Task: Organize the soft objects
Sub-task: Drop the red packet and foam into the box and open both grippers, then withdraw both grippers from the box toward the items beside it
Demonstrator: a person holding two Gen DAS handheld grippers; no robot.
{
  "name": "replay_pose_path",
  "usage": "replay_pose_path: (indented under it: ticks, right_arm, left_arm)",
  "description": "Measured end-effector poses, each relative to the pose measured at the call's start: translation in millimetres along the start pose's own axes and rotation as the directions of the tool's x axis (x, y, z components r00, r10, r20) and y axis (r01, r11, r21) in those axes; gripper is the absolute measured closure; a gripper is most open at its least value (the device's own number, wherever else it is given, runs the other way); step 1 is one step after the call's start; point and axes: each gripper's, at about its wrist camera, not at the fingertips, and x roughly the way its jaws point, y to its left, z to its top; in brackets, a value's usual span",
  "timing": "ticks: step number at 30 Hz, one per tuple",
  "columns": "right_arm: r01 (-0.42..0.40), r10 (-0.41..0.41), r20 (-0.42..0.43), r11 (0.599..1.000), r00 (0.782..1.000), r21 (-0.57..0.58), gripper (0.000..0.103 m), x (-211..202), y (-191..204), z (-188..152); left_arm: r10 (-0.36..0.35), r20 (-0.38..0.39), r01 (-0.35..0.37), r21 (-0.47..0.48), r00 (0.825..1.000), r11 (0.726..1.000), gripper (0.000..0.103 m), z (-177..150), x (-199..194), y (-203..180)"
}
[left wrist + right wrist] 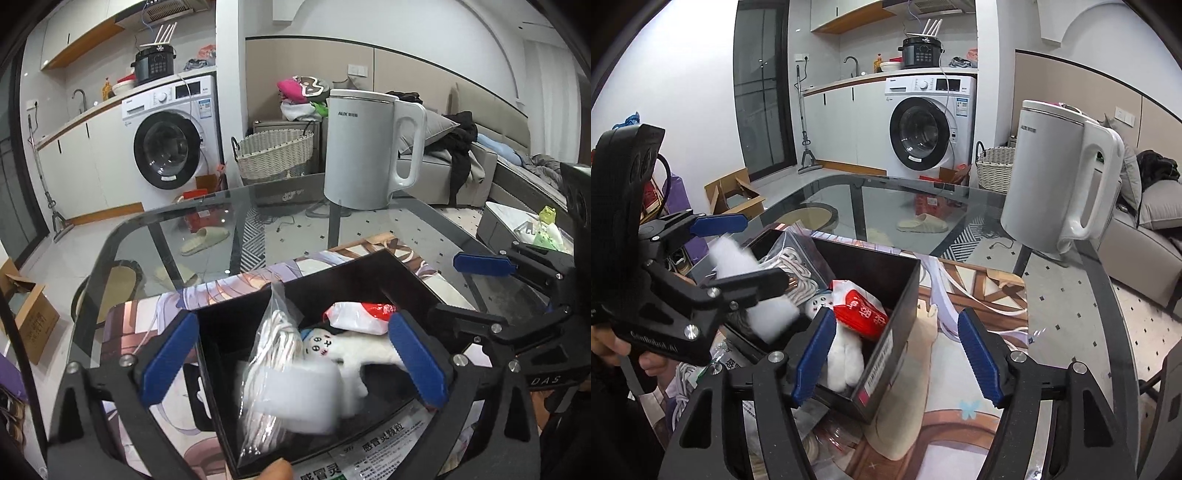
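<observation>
A black box [369,273] [886,266] stands on a printed mat on the glass table. In it lie a white plush doll [343,349] [846,358], a red and white packet [358,314] [860,310] and a clear bag of white cord [273,343] [798,269]. A blurred white foam block [303,398] [753,291] is over the box, between the open fingers of my left gripper [295,365] [746,254]. My right gripper [897,354] [443,295] is open and empty at the box's right side.
A white electric kettle [369,147] [1060,184] stands at the table's far side. A green and white medicine sachet [373,454] lies in front of the box. Beyond the table are a washing machine [173,140], a wicker basket [273,155] and a sofa [461,162].
</observation>
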Motion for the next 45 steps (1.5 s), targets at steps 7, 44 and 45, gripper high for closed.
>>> replay_pose_path:
  ticks: [7, 44, 45]
  right_arm:
    - [-0.018, 0.018, -0.001, 1.0, 1.0, 0.007, 0.025, -5, 3, -3]
    - [-0.105, 0.105, -0.086, 0.994, 0.991, 0.002, 0.001, -33, 45, -63]
    - [-0.105, 0.105, -0.091, 0.994, 0.99, 0.001, 0.001, -33, 46, -66]
  left_arm:
    - [0.024, 0.005, -0.024, -0.025, 1.0, 0.999, 0.0, -10, -17, 17]
    - [0.111, -0.037, -0.115, -0.121, 0.993, 0.986, 0.0, -91, -59, 24]
    - [0.11, -0.044, -0.115, -0.121, 0.993, 0.986, 0.0, -93, -58, 24]
